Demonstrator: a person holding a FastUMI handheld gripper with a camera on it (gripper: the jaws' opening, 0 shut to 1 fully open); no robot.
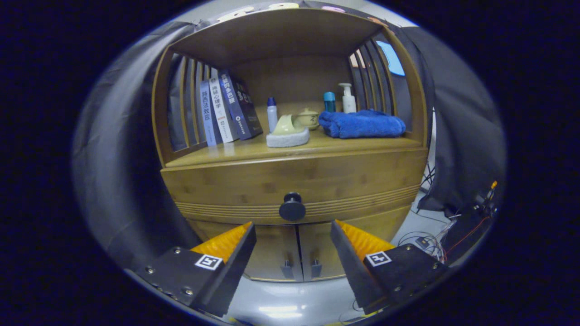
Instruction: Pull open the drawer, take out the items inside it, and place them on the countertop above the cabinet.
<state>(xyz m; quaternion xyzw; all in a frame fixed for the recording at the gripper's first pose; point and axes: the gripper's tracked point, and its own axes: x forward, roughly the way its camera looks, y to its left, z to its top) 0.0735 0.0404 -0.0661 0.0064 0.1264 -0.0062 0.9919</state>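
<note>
A wooden cabinet stands straight ahead. Its drawer (253, 185) is shut, with a round dark knob (292, 207) at the middle of its front. My gripper (292, 225) is open, its two fingers spread wide, and the knob sits just beyond and slightly above the gap between the fingertips, apart from both. The countertop (235, 151) above the drawer is a wooden shelf under a canopy. What lies inside the drawer is hidden.
On the countertop stand several books (226, 113) at the left, a white and pale green holder (287, 132), a small bottle (272, 113), a lidded pot (308, 118), a folded blue towel (361, 123) and a pump bottle (348, 98). Two small doors (299, 251) lie below the drawer. Cables (430, 240) trail on the floor at the right.
</note>
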